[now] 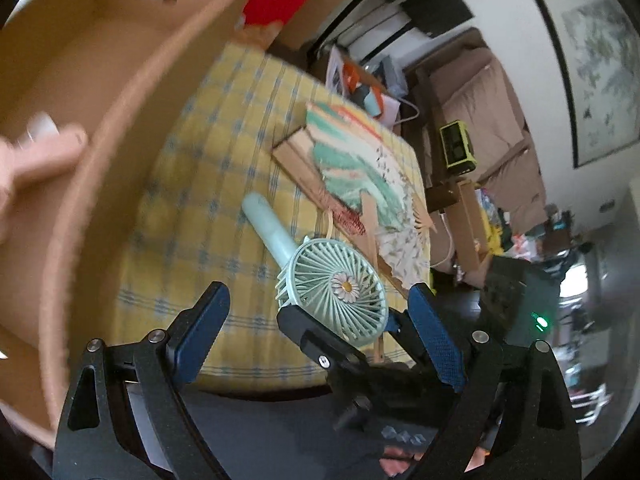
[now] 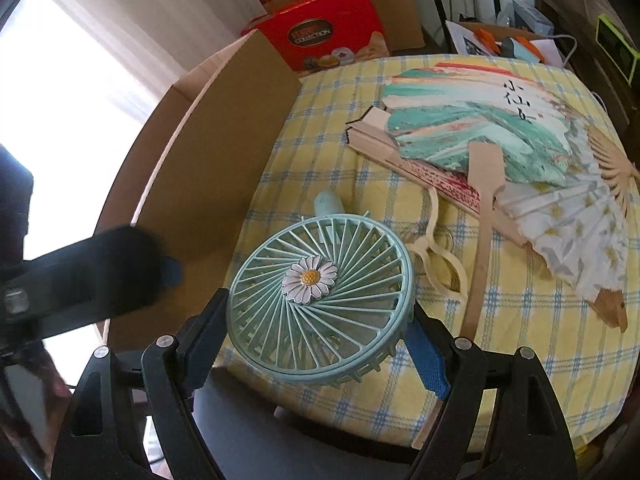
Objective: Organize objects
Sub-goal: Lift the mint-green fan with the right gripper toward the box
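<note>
A mint hand-held fan [image 2: 320, 300] with a daisy at its centre has its round head between the pads of my right gripper [image 2: 318, 302], which is shut on it. Its handle [image 2: 329, 203] points away toward the cardboard box [image 2: 208, 152]. In the left wrist view the same fan [image 1: 336, 292] shows with the right gripper's black finger [image 1: 320, 340] clamped on its rim. My left gripper [image 1: 318, 292] is open and holds nothing. It hovers beside the box [image 1: 120, 120] and appears as a blurred black shape [image 2: 100, 272] left of the fan.
On the yellow checked tablecloth [image 2: 520, 340] lie a teal painted folding fan [image 2: 472, 120], a white folding fan [image 2: 572, 224], a wooden-handled fan [image 2: 484, 184] and a cream frame [image 2: 436, 256]. A red gift box [image 2: 328, 28] stands behind. A blurred hand [image 1: 32, 156] is at the box's rim.
</note>
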The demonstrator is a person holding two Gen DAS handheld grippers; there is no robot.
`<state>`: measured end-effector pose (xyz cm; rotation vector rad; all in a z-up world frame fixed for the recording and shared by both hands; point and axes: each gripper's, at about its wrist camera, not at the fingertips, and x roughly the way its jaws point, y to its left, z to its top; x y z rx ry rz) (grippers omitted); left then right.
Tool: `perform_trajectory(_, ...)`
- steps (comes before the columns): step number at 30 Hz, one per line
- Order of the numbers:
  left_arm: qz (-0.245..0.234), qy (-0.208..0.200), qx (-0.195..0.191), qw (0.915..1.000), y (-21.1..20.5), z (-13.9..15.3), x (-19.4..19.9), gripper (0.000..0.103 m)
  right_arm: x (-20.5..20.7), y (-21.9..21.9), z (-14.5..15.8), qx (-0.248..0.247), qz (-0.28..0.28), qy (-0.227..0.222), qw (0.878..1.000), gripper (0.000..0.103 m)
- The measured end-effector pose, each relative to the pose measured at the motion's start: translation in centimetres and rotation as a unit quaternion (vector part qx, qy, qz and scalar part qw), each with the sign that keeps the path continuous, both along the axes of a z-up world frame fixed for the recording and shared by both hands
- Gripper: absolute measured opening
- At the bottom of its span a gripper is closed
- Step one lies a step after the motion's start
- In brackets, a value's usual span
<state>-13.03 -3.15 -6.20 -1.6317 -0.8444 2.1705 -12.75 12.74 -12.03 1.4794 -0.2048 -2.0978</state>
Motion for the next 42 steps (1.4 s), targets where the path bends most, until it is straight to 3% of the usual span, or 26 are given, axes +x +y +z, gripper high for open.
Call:
perform_trajectory(4,0.017,-0.060,0.079,0.9949,-0.1,-3.8,-1.0,0.090,0.3,0.1,-0.4,-0.003,0.001,-0.001,1.000,0.083)
perform_trajectory(9,0.024,-0.078,0.100,0.9916,0.4,-5.6,-1.6,0.085,1.0,-0.2,-0.6,0.006,0.007,0.007,1.000,0.083)
perform_trajectory(11,0.025,-0.085,0.104,0.9906,0.6,-6.1,-1.7,0.072,1.2,-0.2,-0.5,0.008,0.009,0.009,1.000,0.083)
perform_trajectory(13,0.015,-0.088,0.100,0.9910,0.9,-6.3,-1.8,0.053,1.4,-0.4,-0.4,0.008,0.012,0.012,1.000,0.083)
perform_trajectory(19,0.009,-0.066,0.096,0.9932,0.6,-4.5,-1.2,0.053,2.0,-0.7,0.9,0.010,0.019,0.031,0.999,0.083)
perform_trajectory(27,0.001,-0.013,0.100,0.9949,-2.3,0.7,-0.3,0.052,2.9,-2.4,5.3,-0.002,0.036,0.073,0.997,0.083)
perform_trajectory(34,0.008,0.014,0.086,0.9962,-7.9,3.8,0.3,0.052,3.4,-7.7,8.3,-0.019,0.075,0.087,0.993,0.083)
perform_trajectory(42,0.026,0.032,0.081,0.9959,-13.1,5.0,1.5,0.057,4.8,-13.8,8.8,0.001,0.111,0.105,0.988,0.078)
